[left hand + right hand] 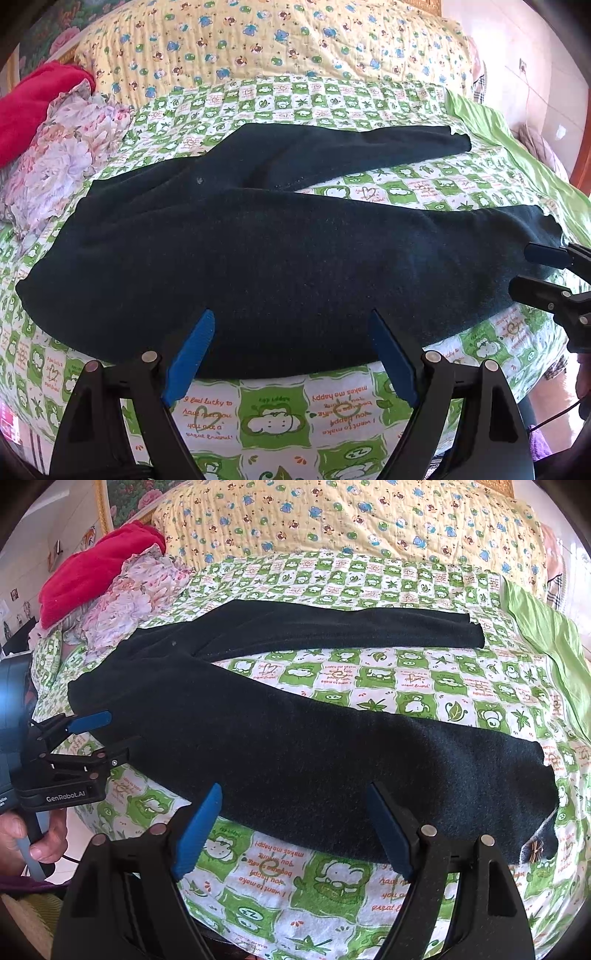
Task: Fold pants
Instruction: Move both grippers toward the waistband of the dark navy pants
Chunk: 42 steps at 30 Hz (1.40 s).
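The dark pants (258, 258) lie spread flat on the bed (273, 413), long axis left to right, waistband left, cuffs right. The left gripper (291, 317), jaws wide, hovers at the near edge by the waist end; the right gripper (295, 794), equally wide, nearer the cuff.

You are looking from both wrist cameras low over the near edge of the bed (273, 417), facing across the pants (258, 266) toward the far quilt (369, 520). Both views are sharing the pants, each catching the other hand-held gripper.
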Available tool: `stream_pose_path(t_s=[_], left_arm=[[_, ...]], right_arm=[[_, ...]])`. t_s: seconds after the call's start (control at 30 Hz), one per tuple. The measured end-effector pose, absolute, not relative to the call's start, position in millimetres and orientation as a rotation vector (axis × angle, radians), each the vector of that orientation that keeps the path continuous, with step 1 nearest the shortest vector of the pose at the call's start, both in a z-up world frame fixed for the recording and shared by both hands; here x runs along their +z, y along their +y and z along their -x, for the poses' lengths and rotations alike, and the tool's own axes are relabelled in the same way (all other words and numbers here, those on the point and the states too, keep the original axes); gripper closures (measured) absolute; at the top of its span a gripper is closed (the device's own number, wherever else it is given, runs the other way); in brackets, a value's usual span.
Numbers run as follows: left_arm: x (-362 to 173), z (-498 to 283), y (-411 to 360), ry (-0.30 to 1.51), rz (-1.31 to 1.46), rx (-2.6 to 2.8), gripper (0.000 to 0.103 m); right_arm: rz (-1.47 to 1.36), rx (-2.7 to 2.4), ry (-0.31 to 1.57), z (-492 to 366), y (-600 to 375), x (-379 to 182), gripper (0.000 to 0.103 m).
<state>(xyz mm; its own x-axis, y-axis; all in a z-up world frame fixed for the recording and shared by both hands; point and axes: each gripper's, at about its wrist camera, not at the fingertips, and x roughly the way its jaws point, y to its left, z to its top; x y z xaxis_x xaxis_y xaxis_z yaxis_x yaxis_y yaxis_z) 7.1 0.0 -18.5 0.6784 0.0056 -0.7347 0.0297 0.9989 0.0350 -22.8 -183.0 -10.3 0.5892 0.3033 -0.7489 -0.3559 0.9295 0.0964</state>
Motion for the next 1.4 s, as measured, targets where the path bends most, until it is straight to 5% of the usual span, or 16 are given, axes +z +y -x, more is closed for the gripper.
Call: stream_pose_path(t_s=[1.4], left_arm=[[-16.3,-13.2,0.3,0.836,-0.038,-0.057,0.017]], right_arm=[[0.039,0.376,0.848,17.5,-191.1,-1.0,0.022]])
